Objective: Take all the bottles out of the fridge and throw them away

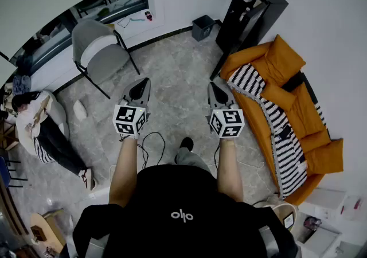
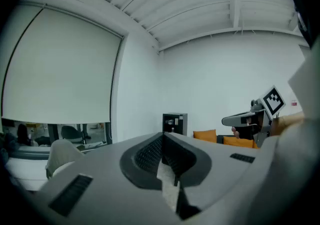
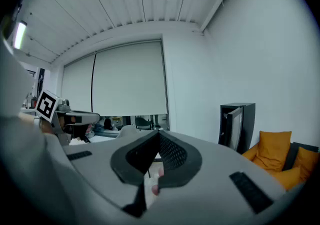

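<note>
A tall black fridge (image 1: 248,15) stands against the far wall with its door ajar; inside I cannot make out any bottles. It also shows in the left gripper view as a small black fridge (image 2: 174,123) and in the right gripper view as a fridge (image 3: 237,126) with its door slightly open. My left gripper (image 1: 139,83) and right gripper (image 1: 215,86) are held side by side over the floor, well short of the fridge. Both are shut and hold nothing, with the left jaws (image 2: 162,136) and the right jaws (image 3: 159,134) closed tip to tip.
A small dark bin (image 1: 202,26) sits on the floor left of the fridge. An orange sofa (image 1: 298,108) with a striped blanket runs along the right wall. A grey chair (image 1: 100,50) stands at the back left, and a person (image 1: 40,131) sits at the far left.
</note>
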